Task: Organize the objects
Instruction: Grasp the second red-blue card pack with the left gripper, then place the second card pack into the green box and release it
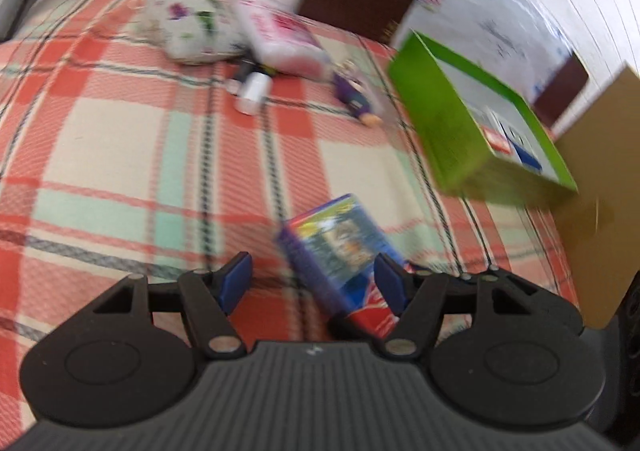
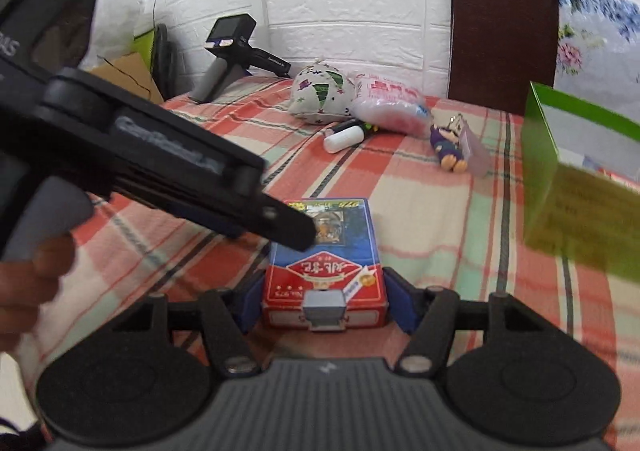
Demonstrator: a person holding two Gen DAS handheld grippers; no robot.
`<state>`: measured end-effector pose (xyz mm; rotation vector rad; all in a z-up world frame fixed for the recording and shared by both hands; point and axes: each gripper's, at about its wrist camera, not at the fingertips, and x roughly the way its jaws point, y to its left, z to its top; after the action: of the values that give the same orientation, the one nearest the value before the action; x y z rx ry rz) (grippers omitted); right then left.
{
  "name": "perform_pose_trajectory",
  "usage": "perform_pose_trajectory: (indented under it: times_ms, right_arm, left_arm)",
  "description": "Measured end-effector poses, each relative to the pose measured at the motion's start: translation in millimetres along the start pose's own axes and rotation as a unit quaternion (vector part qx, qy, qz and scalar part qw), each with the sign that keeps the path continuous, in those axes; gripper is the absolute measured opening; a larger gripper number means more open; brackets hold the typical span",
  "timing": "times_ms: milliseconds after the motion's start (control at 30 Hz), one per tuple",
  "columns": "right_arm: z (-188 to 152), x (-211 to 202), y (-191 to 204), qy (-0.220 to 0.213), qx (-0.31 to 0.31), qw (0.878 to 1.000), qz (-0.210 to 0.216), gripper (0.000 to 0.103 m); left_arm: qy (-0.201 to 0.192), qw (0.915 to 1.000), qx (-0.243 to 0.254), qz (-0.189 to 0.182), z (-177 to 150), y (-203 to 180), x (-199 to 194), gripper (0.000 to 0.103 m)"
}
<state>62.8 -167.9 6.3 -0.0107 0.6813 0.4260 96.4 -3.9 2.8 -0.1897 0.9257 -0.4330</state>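
A red and blue card box [image 2: 324, 263] lies flat on the plaid cloth. My right gripper [image 2: 324, 305] is shut on its red end, one blue pad pressed against each side. My left gripper [image 1: 314, 283] hovers over the same card box [image 1: 340, 247]; its jaws stand apart, with a gap between the left pad and the box. In the right wrist view the left gripper [image 2: 280, 223] reaches in from the left, held by a hand [image 2: 32, 275], its tip over the box's blue half. An open green box [image 2: 560, 179] stands to the right.
At the back of the table lie a floral pouch [image 2: 320, 95], a pink tissue pack [image 2: 388, 103], a white tube [image 2: 344, 139] and a purple figure [image 2: 448, 147]. A spare gripper [image 2: 236, 55] rests at the far left, a brown chair [image 2: 500, 31] behind. Cardboard [image 1: 600, 191] flanks the green box [image 1: 460, 123].
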Motion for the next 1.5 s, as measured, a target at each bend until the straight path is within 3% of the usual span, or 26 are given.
perform_pose_trajectory:
  times_ms: [167, 300, 733, 1067, 1200, 1333, 1500]
  right_arm:
    - [-2.9, -7.8, -6.3, -0.001, 0.041, 0.999, 0.008, 0.061]
    - [-4.7, -17.1, -18.1, -0.020, 0.064, 0.998, -0.001, 0.061]
    - [25.4, -55.9, -67.5, -0.132, 0.037, 0.986, -0.096, 0.061]
    - [56.8, -46.5, -154.3, -0.150, 0.059, 0.974, -0.161, 0.061]
    - [66.9, -22.1, -175.5, -0.139, 0.062, 0.973, -0.175, 0.061]
    - [68.9, 5.0, -191.7, -0.113, 0.066, 0.972, -0.195, 0.062]
    - [58.6, -11.3, -184.9, -0.136, 0.084, 0.970, -0.185, 0.062]
  left_arm:
    - [-0.012, 0.9993, 0.028, 0.020, -6.4, -21.8, -1.8, 0.053]
    - [-0.020, 0.9994, 0.027, 0.004, 4.6, -28.7, -9.7, 0.042]
    - [-0.075, 0.9909, 0.109, -0.024, 62.1, -111.7, -8.8, 0.042]
    - [-0.076, 0.9808, 0.176, -0.036, 105.2, -184.7, 48.3, 0.042]
    - [-0.071, 0.9800, 0.185, -0.023, 118.4, -192.8, 75.6, 0.042]
    - [-0.060, 0.9808, 0.183, 0.028, 122.8, -187.5, 96.2, 0.042]
    - [-0.067, 0.9849, 0.158, 0.020, 114.4, -171.1, 79.1, 0.044]
